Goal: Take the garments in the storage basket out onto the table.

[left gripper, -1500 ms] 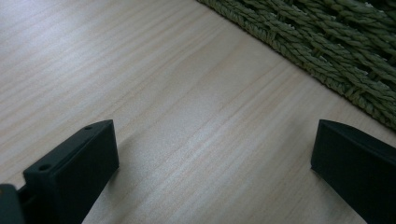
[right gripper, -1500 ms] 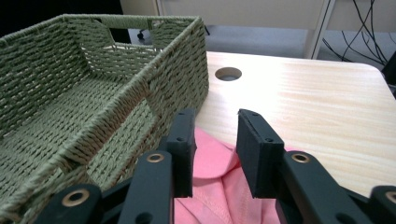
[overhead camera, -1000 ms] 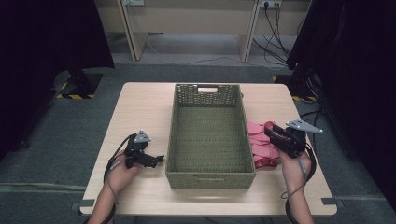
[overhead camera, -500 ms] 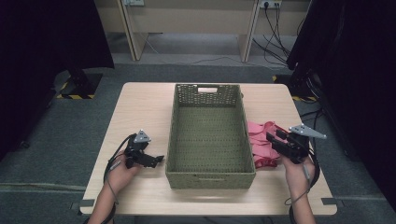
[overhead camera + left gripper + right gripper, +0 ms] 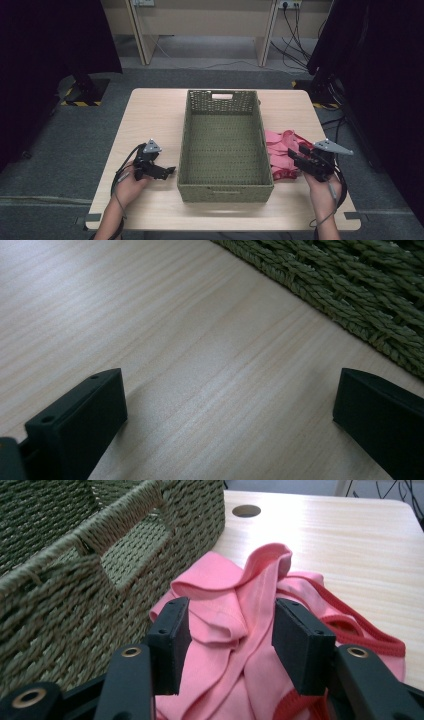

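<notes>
A crumpled pink garment with red trim (image 5: 280,150) lies on the table right of the woven green basket (image 5: 225,187). In the right gripper view the garment (image 5: 240,610) bunches up against the basket wall (image 5: 75,580). My right gripper (image 5: 230,625) sits low over it. Its jaws have just been opening, and a fold of the cloth stands between them without being pinched. In the high view the right gripper (image 5: 296,156) points at the garment's near edge. My left gripper (image 5: 167,172) rests left of the basket, and in its own view the left gripper (image 5: 230,405) is open over bare wood.
The basket is empty and has handle cut-outs in its end walls. The light wooden table (image 5: 150,115) has a round cable hole (image 5: 246,511) beyond the garment. Dark curtains and cables surround the table on the floor.
The right gripper has drawn back a little toward the person and its jaws have spread apart over the pink garment. The left gripper has stayed put.
</notes>
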Motion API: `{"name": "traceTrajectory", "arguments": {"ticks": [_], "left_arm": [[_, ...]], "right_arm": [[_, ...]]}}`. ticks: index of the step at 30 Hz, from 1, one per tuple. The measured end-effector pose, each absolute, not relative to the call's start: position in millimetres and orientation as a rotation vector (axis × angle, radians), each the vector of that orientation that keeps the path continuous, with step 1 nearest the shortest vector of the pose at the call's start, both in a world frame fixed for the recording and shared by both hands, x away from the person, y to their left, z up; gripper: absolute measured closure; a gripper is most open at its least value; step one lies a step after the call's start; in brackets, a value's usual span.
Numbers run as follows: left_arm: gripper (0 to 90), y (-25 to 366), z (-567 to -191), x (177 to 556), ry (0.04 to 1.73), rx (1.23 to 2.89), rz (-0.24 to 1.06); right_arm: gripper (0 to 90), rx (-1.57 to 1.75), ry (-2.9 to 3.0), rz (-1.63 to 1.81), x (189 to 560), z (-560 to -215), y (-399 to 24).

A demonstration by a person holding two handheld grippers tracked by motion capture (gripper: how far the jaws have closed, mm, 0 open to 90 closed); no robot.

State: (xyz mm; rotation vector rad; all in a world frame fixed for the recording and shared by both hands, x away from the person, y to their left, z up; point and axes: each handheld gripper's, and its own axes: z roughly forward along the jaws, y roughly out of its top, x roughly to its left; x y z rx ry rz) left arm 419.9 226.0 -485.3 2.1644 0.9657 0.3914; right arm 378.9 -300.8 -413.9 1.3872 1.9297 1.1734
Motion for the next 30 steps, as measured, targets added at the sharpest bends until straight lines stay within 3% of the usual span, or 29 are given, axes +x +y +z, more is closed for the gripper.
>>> {"name": "traceTrajectory", "arguments": {"ticks": [14,30], "left_arm": [[0.0,226,-485,420,0.966,2.164,0.391],[0.0,226,-485,420,0.965,2.164,0.391]], "right_arm": [[35.8,1.405,1.989,1.160,369,-424,-314],[30.5,1.414,2.019,1.129,365,-435,-323]]}}
